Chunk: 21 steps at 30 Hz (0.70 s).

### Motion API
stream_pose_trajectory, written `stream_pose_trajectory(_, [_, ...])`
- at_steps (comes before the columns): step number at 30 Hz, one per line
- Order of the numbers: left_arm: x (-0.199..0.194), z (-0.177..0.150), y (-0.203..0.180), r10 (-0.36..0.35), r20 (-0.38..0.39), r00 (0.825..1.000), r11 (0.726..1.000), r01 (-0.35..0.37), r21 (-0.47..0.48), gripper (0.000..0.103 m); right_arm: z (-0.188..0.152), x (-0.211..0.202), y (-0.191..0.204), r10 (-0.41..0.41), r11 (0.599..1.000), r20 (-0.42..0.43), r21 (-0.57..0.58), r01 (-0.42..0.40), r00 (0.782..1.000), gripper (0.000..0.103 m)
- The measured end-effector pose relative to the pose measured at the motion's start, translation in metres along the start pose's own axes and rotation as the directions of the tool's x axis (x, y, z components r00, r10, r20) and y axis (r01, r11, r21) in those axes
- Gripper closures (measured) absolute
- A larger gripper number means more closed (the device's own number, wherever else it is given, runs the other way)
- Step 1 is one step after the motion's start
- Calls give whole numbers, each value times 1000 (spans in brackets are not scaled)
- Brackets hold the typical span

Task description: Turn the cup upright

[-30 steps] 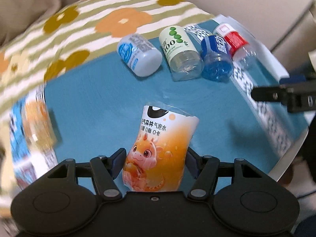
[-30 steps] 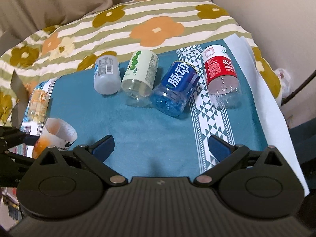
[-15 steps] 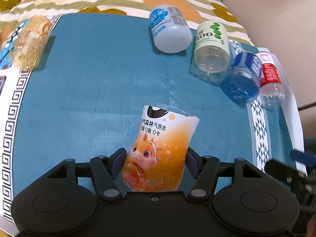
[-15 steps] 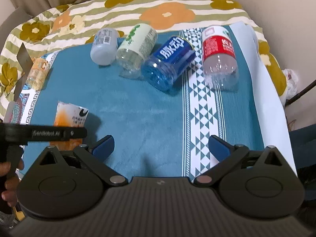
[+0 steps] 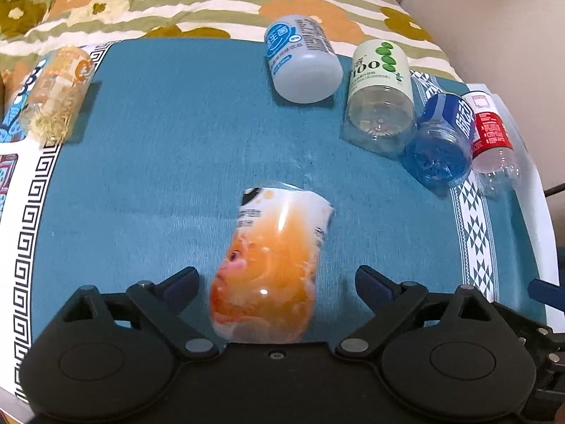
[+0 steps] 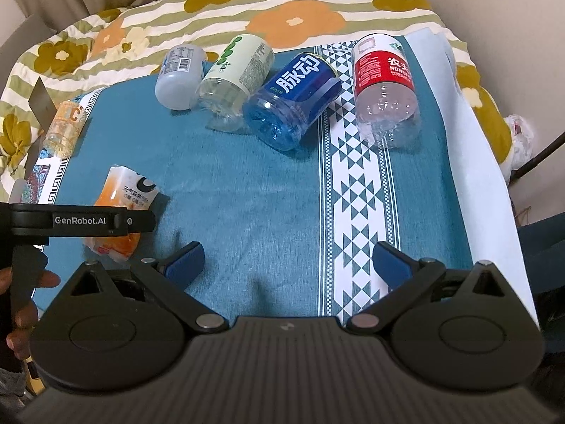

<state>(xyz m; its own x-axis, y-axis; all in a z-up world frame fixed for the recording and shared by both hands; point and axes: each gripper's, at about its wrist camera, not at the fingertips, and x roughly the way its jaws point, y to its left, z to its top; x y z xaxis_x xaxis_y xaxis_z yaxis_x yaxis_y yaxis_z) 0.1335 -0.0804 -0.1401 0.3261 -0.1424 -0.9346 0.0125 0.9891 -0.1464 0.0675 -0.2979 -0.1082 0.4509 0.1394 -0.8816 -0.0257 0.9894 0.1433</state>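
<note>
Your left gripper [image 5: 275,279] hangs over a teal cloth [image 5: 176,162] with its jaws spread apart, each blue pad standing clear of the orange-and-white cup [image 5: 272,268] that sits between them. The cup's print is blurred in the left wrist view, and you cannot tell from it whether the cup stands on its base or leans. From the right wrist view, the same cup [image 6: 122,208] appears tilted on the cloth near the patterned left border, partly hidden behind the black bar of the left gripper [image 6: 81,221].

Your right gripper [image 6: 287,265] is held wide open above bare teal cloth [image 6: 247,194], grasping nothing, well apart from the cup.

Along the far edge of the cloth, four bottles lie on their sides in a row: a white bottle with a blue label [image 5: 300,63], a clear bottle with a green-dotted label [image 5: 381,95], a blue bottle [image 5: 441,141] touching it, and a red-labelled clear bottle [image 5: 491,137] just beside that. A pale orange bottle [image 5: 56,95] lies apart at the left border. Behind them spreads a striped, flower-printed blanket [image 5: 212,3].
</note>
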Motion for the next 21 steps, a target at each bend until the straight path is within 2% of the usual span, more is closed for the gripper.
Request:
stream_pose_trajectory(13, [-14, -5, -4, 30, 68, 997, 999, -33, 43, 5, -3, -5, 3, 7, 1000, 17, -17, -7, 1000, 0])
stream_pose_trajectory(20, [-42, -17, -1, 39, 92, 995, 998, -43, 40, 5, 7, -15, 9, 51, 998, 24, -25, -51, 998, 0])
stream_pose_trajectory(21, [-48, -19, 0, 39, 96, 995, 998, -43, 44, 2, 10, -18, 12, 60, 998, 31, -23, -59, 998, 0])
